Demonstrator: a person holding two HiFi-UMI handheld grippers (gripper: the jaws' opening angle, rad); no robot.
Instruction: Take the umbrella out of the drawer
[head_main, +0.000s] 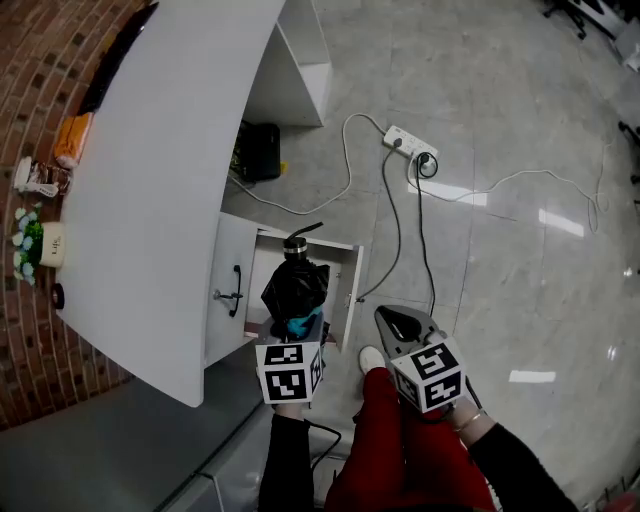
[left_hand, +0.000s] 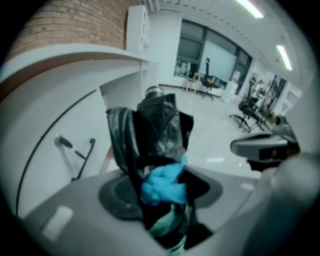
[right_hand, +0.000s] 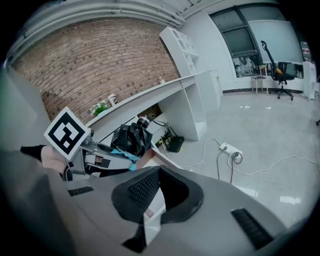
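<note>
Umbrella (head_main: 295, 285) up in the left tongs (head_main: 300, 325), folks: a folded black one, bunched fabric, blue strap round its middle, and the tongs are clamped right on that strapped part. Its capped tip points away from the person, toward the white tabletop (head_main: 160, 150). From the head view it hangs over the open drawer (head_main: 348, 290), whose front panel with the dark handle (head_main: 237, 290) stands pulled out from the cabinet. The right gripper view puts the umbrella above the drawer's edge, not lying inside.

Right tongs (head_main: 395, 325) sit beside it, well apart from the umbrella, parted a little with nothing between them, just floor (head_main: 500, 250) beyond.

A white power strip (head_main: 410, 143) lies farther out on that glossy floor, its cables trailing back toward the cabinet.
</note>
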